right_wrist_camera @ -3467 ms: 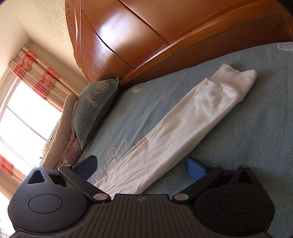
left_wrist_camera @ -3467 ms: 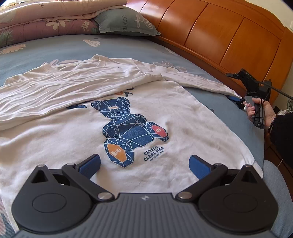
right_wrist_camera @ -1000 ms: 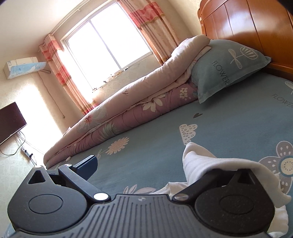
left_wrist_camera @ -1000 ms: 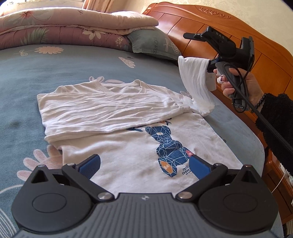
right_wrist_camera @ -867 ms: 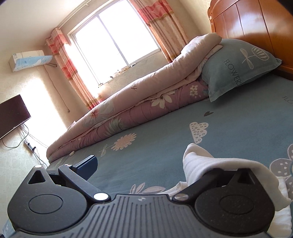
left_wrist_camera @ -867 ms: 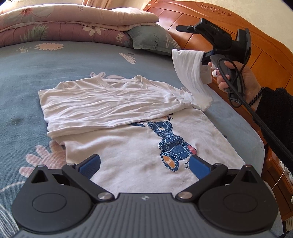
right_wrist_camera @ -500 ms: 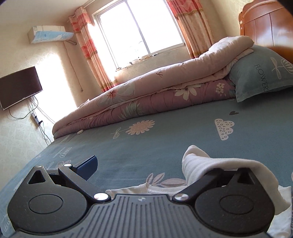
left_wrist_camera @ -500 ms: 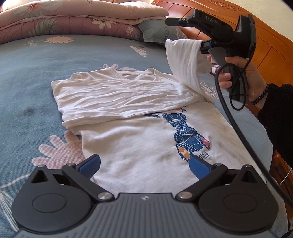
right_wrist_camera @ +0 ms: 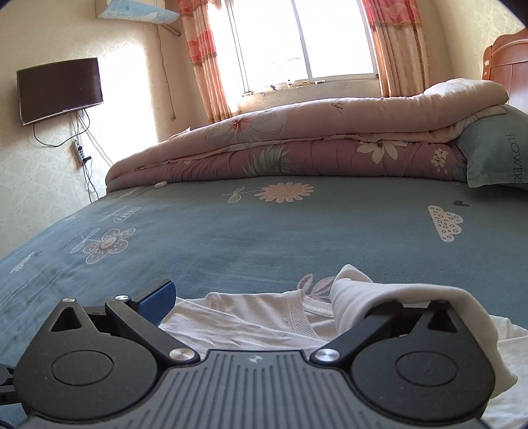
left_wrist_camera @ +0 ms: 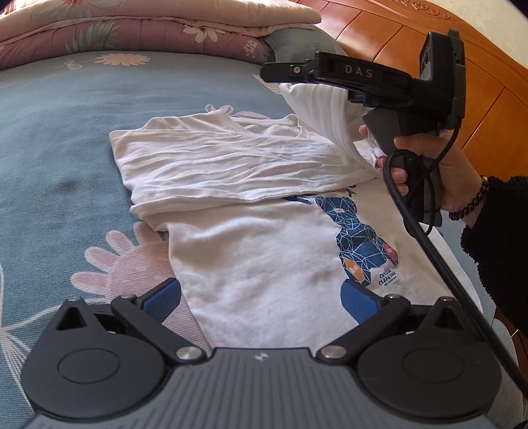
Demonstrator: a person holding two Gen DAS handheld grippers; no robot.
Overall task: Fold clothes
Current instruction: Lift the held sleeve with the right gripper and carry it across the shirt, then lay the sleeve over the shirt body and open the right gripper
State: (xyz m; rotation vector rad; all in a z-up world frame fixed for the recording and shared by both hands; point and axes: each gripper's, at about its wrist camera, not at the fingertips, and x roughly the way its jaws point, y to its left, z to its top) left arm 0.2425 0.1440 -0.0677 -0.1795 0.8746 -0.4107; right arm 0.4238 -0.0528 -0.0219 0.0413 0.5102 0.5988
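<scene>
White shirt (left_wrist_camera: 257, 250) flat on bed (left_wrist_camera: 59, 138), collar toward quilt (left_wrist_camera: 132, 29), left gripper (left_wrist_camera: 260, 298) wide open, empty, right gripper (right_wrist_camera: 264, 297) spread, sleeve (right_wrist_camera: 389, 293) draped over one finger.

White bear-print shirt (left_wrist_camera: 264, 250) flat on bed, one sleeve (left_wrist_camera: 326, 112) lifted

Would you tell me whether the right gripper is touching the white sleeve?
Touching: the right wrist view shows the sleeve draped over one finger of the right gripper.
</scene>
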